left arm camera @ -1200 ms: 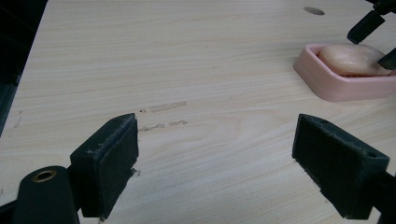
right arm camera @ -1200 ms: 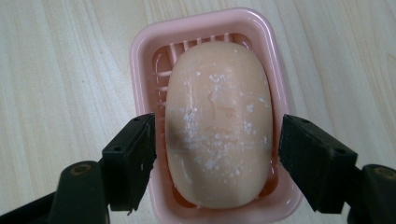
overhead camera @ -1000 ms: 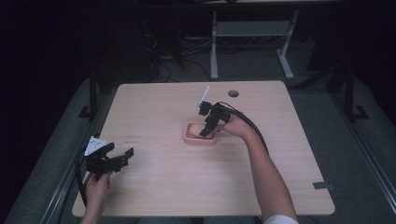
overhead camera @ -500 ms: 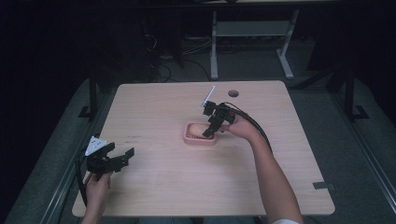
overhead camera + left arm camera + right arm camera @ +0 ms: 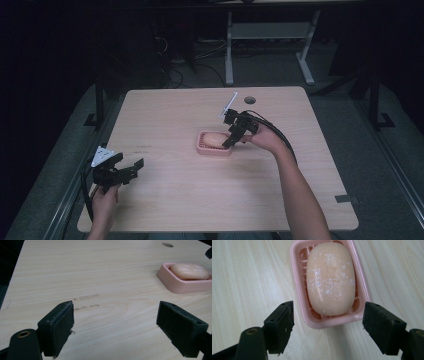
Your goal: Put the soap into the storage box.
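A pink soap dish sits mid-table with a pale peach bar of soap lying in it. My right gripper hovers at the dish's right end, open, its jaws spread wider than the dish and holding nothing. At the table's front left my left gripper is open too, low over bare wood, pointing toward the dish from far off.
The light wooden table has a round cable hole near its far edge. Faint scuff marks lie ahead of the left gripper. A dark floor and a metal stand surround the table.
My right gripper has drawn back slightly to the right from above the dish, uncovering the soap. The left gripper has stayed in place.
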Tool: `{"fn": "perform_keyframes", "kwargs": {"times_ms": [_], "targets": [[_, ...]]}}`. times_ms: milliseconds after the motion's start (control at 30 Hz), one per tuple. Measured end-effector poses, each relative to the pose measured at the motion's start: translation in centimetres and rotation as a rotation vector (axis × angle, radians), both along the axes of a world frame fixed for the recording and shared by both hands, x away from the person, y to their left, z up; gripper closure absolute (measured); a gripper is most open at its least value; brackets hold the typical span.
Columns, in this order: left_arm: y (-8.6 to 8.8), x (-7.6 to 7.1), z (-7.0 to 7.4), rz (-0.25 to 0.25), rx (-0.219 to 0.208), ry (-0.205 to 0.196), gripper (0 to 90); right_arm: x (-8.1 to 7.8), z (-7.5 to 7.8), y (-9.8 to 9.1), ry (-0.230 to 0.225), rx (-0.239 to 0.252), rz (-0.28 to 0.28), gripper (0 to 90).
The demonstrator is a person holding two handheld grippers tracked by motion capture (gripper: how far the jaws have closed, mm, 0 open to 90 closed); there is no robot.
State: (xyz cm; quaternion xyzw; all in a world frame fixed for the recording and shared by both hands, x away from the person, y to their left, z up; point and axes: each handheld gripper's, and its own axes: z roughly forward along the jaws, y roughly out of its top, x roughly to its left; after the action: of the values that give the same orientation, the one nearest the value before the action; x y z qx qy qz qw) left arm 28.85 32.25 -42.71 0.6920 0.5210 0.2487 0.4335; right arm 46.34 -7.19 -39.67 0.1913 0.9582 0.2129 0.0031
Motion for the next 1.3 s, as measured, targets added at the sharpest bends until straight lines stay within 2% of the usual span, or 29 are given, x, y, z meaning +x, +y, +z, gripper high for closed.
{"fn": "perform_keyframes", "kwargs": {"times_ms": [500, 767, 800, 967, 1133, 1300], "targets": [[-0.1, 0.0, 0.0, -0.004, 0.003, 0.000, 14.2, -0.8, 0.0, -1.9, -0.008, 0.019, -0.026, 24.6], [-0.1, 0.0, -0.1, -0.003, 0.001, -0.002, 14.2, -1.2, 0.0, -2.4, 0.001, 0.005, -0.032, 24.3], [-0.1, 0.0, -0.1, -0.002, 0.004, -0.001, 14.3, -1.4, 0.1, -2.6, -0.005, 0.020, -0.037, 24.3], [-0.2, 0.0, 0.0, -0.001, 0.005, 0.000, 14.2, -1.7, -0.1, -3.0, -0.008, 0.022, -0.036, 24.3], [-0.2, 0.0, 0.0, -0.005, 0.005, -0.002, 14.3, -2.1, -0.4, -3.6, 0.009, 0.018, -0.047, 24.3], [-0.2, 0.0, 0.0, -0.006, 0.008, 0.001, 14.2, -2.4, -0.2, -4.0, -0.008, 0.026, -0.046, 24.4]]}}
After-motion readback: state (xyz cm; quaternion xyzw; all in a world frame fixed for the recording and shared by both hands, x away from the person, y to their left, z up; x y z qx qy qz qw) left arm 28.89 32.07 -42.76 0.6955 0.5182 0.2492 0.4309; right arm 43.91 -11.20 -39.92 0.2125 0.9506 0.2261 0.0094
